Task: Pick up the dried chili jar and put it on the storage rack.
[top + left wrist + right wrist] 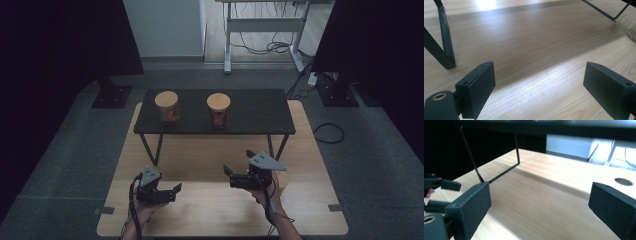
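Note:
Two glass jars with wooden lids stand on a low black shelf (250, 112): the left jar (167, 107) and the right jar (219, 110), both with brownish contents. The shelf rests on a light wooden table (210, 210). My left gripper (176, 191) hovers near the table's front left, jaws pointing right. It is open with nothing between its jaws (539, 75). My right gripper (236, 164) is held front right of centre, pointing left, also open and empty (540, 195). Both grippers are well in front of the shelf and the jars.
The shelf's thin black legs (446, 50) (516, 152) stand on the wooden table ahead of the grippers. The left gripper (439, 185) appears at the left edge of the right gripper view. Beyond the table are grey carpet, black stand bases (111, 95), cables (327, 132) and a white desk frame (262, 30).

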Motion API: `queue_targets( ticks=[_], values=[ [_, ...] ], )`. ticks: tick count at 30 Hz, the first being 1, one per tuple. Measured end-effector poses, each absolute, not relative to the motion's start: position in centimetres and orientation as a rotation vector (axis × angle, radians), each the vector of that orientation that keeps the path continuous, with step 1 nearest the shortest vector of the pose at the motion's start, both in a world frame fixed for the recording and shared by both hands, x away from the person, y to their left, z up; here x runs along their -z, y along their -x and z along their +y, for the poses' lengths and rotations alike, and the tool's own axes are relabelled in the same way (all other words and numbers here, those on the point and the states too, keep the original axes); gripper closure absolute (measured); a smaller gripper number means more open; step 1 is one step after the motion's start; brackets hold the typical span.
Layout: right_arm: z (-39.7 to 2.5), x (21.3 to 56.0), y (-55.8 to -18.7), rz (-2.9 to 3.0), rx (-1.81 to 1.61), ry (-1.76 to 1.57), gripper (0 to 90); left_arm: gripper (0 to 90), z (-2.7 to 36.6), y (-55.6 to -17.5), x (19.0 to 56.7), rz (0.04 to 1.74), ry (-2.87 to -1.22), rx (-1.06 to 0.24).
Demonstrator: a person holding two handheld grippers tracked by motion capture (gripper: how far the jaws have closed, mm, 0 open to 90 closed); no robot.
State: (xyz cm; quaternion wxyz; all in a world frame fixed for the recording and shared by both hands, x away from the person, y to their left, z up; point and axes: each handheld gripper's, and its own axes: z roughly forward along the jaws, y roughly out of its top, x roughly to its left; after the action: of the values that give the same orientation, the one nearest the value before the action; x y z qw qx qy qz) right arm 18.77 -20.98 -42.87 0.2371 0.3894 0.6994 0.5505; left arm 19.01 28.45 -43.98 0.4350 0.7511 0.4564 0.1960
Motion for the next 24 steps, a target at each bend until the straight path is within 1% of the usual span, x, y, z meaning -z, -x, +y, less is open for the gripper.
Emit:
queue_targets(
  ticks=[8,17,24],
  values=[
    [-20.6,46.4,-18.0,1.982,-1.494,-1.128,3.3,10.1,28.2,-19.1,44.1,1.135,-1.884,-0.484],
    [-19.6,47.7,-18.0,2.057,-1.438,-1.126,3.0,10.1,28.2,-19.2,44.2,1.143,-1.886,-0.484],
    [-19.4,48.1,-18.1,2.081,-1.43,-1.127,3.2,10.1,28.2,-19.1,44.3,1.145,-1.886,-0.484]
  ],
)
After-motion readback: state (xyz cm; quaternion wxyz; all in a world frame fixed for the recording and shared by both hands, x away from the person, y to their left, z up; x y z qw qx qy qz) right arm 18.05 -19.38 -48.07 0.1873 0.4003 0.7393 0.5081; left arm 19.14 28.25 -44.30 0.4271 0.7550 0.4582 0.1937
